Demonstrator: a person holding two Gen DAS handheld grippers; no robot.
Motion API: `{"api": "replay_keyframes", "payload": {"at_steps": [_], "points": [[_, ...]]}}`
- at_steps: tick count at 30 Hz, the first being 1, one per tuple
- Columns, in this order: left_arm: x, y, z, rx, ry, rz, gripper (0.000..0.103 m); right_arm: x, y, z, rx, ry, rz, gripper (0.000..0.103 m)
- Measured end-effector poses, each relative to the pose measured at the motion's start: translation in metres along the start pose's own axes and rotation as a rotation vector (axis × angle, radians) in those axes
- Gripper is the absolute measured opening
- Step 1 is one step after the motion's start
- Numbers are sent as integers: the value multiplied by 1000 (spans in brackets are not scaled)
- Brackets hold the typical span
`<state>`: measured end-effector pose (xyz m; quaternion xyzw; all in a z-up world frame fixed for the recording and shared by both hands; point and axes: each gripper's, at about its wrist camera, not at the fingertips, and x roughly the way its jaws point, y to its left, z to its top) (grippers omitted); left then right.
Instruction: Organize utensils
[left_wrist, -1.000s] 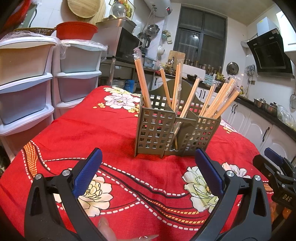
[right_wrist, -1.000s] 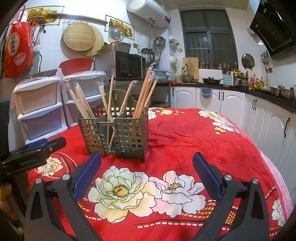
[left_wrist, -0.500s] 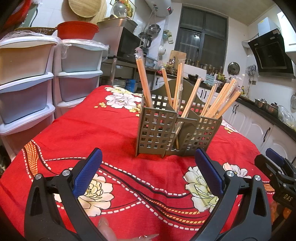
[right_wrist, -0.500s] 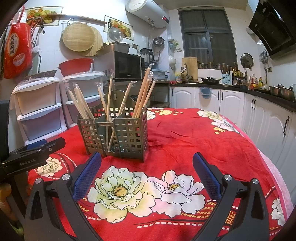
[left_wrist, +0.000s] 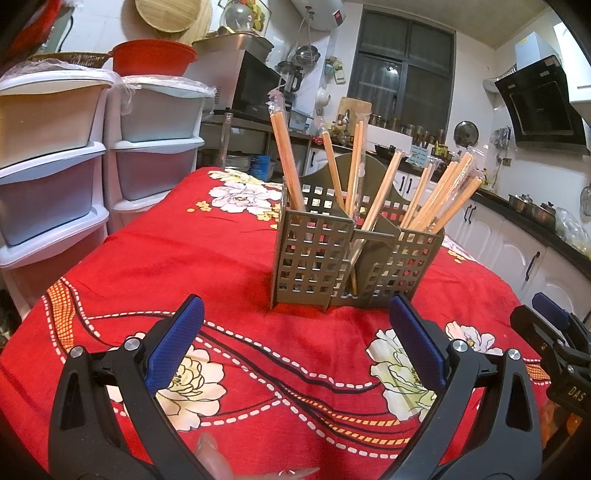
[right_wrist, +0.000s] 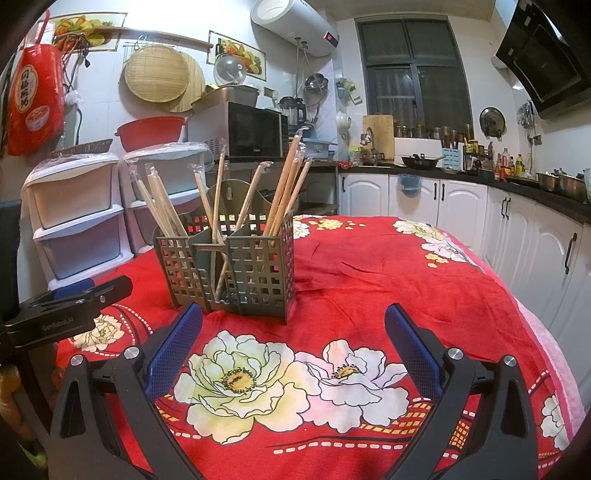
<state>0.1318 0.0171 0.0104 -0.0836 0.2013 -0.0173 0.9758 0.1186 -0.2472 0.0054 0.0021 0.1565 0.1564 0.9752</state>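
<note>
Slightly nearer than a second ago, the grey slotted plastic utensil caddy (left_wrist: 354, 258) full of wrapped wooden chopsticks (left_wrist: 436, 195) stands ahead between the left gripper (left_wrist: 295, 336)'s spread, empty fingers, ahead-left of the right gripper (right_wrist: 293, 338)'s equally spread fingers.

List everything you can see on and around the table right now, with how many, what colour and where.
utensil holder: one, grey-brown lattice, centre of table
chopsticks: about a dozen, wooden, plastic-sleeved, standing in all holder compartments
tablecloth: one, red floral, covering table
drawer units: two, white-grey, beside table
basin: one, red, atop drawers
microwave: one, black, behind
left gripper: one, black, blue fingers, open, empty
right gripper: one, black, blue fingers, open, empty
</note>
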Motion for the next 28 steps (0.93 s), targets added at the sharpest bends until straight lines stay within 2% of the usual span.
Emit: {"api": "replay_keyframes", "payload": {"at_steps": [6,18,22,25,28], "points": [[2,-6,-2,27,7,-1,92,0,0,0,-1,0,0,96],[3,-4,1,9,25,16,92,2,-5,2,-6,11,-9,96],[3,2,9,-19,68,10,92,4,-8,6,13,29,-12,96],[5,16,21,-25,92,58,92,9,-22,16,20,56,-63,96],[6,34,35,-28,81,111,92,20,-45,28,32,104,-139,96]]}}
